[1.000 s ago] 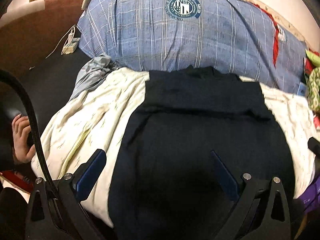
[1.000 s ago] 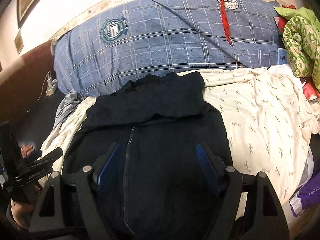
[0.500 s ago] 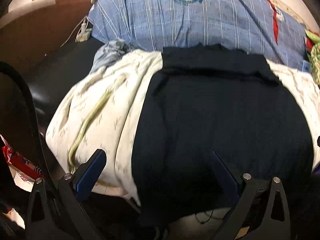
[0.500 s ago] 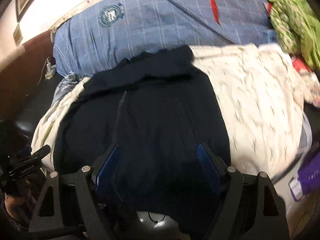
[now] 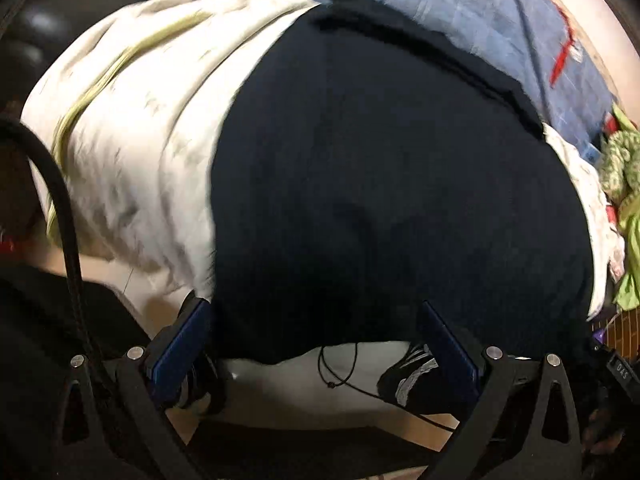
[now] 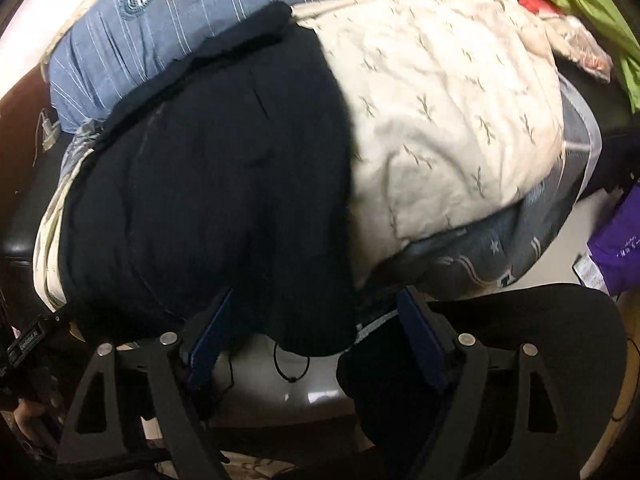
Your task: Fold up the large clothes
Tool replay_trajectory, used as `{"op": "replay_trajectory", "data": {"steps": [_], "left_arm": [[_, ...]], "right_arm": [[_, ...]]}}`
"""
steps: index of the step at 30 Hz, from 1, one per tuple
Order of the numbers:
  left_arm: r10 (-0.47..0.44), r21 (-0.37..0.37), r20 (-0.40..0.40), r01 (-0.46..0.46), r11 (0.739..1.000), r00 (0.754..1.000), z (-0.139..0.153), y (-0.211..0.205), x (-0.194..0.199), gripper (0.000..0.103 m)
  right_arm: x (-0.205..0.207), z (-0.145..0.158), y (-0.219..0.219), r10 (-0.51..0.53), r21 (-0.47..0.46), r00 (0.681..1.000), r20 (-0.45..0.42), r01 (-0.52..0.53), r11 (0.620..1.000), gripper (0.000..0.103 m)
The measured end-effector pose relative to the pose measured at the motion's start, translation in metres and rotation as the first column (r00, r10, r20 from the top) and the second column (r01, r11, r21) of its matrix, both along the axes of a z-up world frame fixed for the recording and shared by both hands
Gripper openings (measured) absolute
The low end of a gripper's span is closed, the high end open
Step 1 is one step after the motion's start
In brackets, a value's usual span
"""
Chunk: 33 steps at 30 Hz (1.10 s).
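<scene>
The left gripper (image 5: 312, 340) points steeply downward, its blue-padded jaws spread wide with nothing pinched between them; the right gripper (image 6: 316, 332) tilts down likewise, jaws apart and empty; both views are blurred.

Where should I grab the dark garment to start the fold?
Take the dark garment by its near hem, which hangs over the cream bedspread edge. Come from below and in front with the left gripper and right gripper, one at each corner, both open.
</scene>
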<state>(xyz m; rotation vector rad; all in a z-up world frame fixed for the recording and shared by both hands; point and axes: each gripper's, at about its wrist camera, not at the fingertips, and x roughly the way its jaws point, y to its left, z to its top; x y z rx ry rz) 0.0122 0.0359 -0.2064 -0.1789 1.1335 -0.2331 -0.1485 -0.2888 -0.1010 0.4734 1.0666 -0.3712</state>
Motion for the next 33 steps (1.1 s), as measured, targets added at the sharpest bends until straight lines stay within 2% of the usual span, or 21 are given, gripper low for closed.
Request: {"op": "replay_trajectory", "data": {"steps": [5, 9, 14, 16, 18, 23, 25, 26, 27, 28, 29, 30, 33], "left_arm": [[0.044, -0.010, 0.021, -0.044, 0.999, 0.999, -0.010, 0.018, 0.000, 0.102], [0.025, -0.076, 0.030, -0.022, 0.997, 0.999, -0.015, 0.029, 0.010, 0.102], [-0.098, -0.179, -0.023, 0.092, 0.979, 0.995, -0.028, 0.013, 0.016, 0.101], [-0.157, -0.180, -0.027, 0.149, 0.972, 0.987, -0.031, 0.000, 0.014, 0.099], [-0.185, -0.148, -0.028, 0.179, 0.973, 0.982, -0.036, -0.007, 0.015, 0.098], [-0.118, -0.126, -0.055, 0.111, 0.986, 0.991, -0.048, -0.001, 0.029, 0.095], [-0.109, -0.174, -0.057, 0.097, 0.980, 0.992, -0.048, 0.000, 0.032, 0.094], [-0.126, -0.203, -0.056, 0.112, 0.973, 0.990, -0.048, -0.003, 0.033, 0.091], [-0.137, -0.202, -0.053, 0.124, 0.971, 0.989, -0.047, -0.005, 0.034, 0.077], [-0.157, -0.178, -0.048, 0.147, 0.973, 0.986, -0.047, -0.010, 0.033, 0.051], [-0.179, -0.149, -0.055, 0.169, 0.974, 0.982, -0.047, -0.015, 0.033, 0.035], [-0.194, -0.153, -0.065, 0.183, 0.971, 0.979, -0.048, -0.015, 0.032, 0.015], [-0.208, -0.219, -0.081, 0.186, 0.958, 0.975, -0.043, -0.017, 0.029, 0.007]], "right_arm": [[0.003, -0.013, -0.003, -0.002, 0.015, 0.999, -0.034, 0.003, 1.000, 0.083], [0.006, -0.017, -0.006, -0.010, 0.030, 1.000, -0.027, 0.011, 0.999, 0.083], [0.011, -0.021, -0.005, 0.003, 0.037, 0.999, -0.033, -0.002, 0.999, 0.083], [0.014, -0.023, -0.004, 0.008, 0.033, 0.999, -0.040, -0.007, 0.999, 0.083], [0.016, -0.025, -0.004, 0.013, 0.041, 0.999, -0.046, -0.012, 0.999, 0.083], [0.018, -0.029, -0.007, 0.028, 0.093, 0.999, -0.022, -0.025, 0.995, 0.083], [0.020, -0.033, -0.008, 0.041, 0.120, 0.999, -0.016, -0.039, 0.992, 0.083], [0.021, -0.035, -0.008, 0.048, 0.136, 0.999, -0.014, -0.046, 0.990, 0.083], [0.023, -0.039, -0.008, 0.056, 0.155, 0.998, -0.018, -0.052, 0.987, 0.083], [0.024, -0.042, -0.008, 0.059, 0.168, 0.998, -0.022, -0.054, 0.984, 0.083], [0.024, -0.045, -0.008, 0.065, 0.179, 0.998, -0.025, -0.059, 0.982, 0.083], [0.026, -0.046, -0.007, 0.068, 0.179, 0.997, -0.033, -0.061, 0.982, 0.083], [0.020, -0.044, -0.010, 0.058, 0.159, 0.998, -0.036, -0.052, 0.986, 0.083]]}}
